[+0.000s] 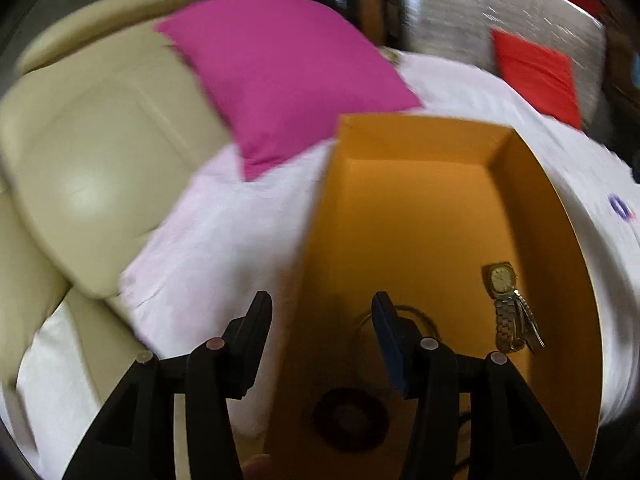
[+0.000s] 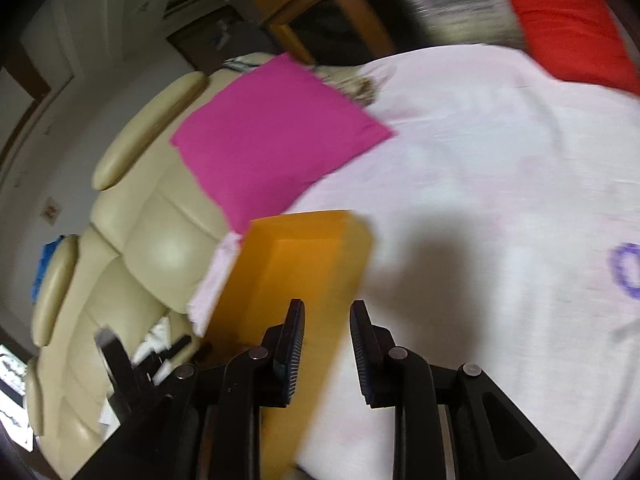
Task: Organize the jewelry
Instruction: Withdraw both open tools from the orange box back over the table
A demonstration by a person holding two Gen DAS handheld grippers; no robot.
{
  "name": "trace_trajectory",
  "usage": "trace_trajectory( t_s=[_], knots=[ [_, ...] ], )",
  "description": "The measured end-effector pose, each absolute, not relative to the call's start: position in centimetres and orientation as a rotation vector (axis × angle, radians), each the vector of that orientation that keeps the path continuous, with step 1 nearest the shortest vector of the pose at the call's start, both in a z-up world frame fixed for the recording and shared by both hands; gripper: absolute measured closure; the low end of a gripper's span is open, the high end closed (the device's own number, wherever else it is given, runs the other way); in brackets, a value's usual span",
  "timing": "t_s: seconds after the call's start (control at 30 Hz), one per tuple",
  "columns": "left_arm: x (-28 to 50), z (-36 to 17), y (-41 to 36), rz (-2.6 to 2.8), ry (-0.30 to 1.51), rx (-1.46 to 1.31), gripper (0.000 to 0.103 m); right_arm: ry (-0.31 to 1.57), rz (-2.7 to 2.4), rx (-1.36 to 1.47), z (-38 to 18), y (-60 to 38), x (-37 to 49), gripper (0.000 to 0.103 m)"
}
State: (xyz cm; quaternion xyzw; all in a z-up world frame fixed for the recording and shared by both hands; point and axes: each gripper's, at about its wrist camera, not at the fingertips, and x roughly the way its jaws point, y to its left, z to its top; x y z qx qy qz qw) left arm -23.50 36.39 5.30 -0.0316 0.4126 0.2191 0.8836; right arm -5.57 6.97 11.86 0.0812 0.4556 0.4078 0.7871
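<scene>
An orange box (image 1: 420,208) lies open on a white sheet (image 1: 224,232). Inside it are a gold wristwatch (image 1: 505,300), a thin ring-shaped bangle (image 1: 416,316) partly hidden by my finger, and a dark round bangle (image 1: 348,420). My left gripper (image 1: 322,308) is open and empty, straddling the box's left wall. In the right wrist view the box (image 2: 296,264) is blurred. My right gripper (image 2: 327,316) is open and empty above the box's right edge. A purple beaded bracelet (image 2: 626,270) lies on the sheet at the far right; it also shows in the left wrist view (image 1: 620,208).
A magenta pillow (image 1: 280,76) lies behind the box. A cream leather sofa (image 1: 92,152) is at the left. A red cushion (image 1: 536,76) sits at the back right. My left gripper (image 2: 132,368) shows at the lower left of the right wrist view.
</scene>
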Motion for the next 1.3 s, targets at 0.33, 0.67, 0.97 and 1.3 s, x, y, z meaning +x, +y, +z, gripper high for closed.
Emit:
trace_trajectory(
  t_s=[0.33,0.67,0.97,1.3],
  knots=[
    [-18.4,3.7,38.3,0.447,0.933,0.082,0.049,0.966,0.478,0.210,10.9,-14.0,-5.6,0.077],
    [-13.1,2.8,34.6,0.522,1.046,0.203,0.045,0.959,0.302,0.363,9.4,-23.6,-7.4,0.077],
    [-6.9,2.0,26.7,0.548,0.977,0.490,0.048,0.945,0.326,0.444,8.2,-24.2,-6.3,0.077],
    [-7.8,2.7,25.0,0.428,0.901,0.525,0.049,0.929,0.272,0.510,7.3,-28.4,-5.9,0.077]
  ],
)
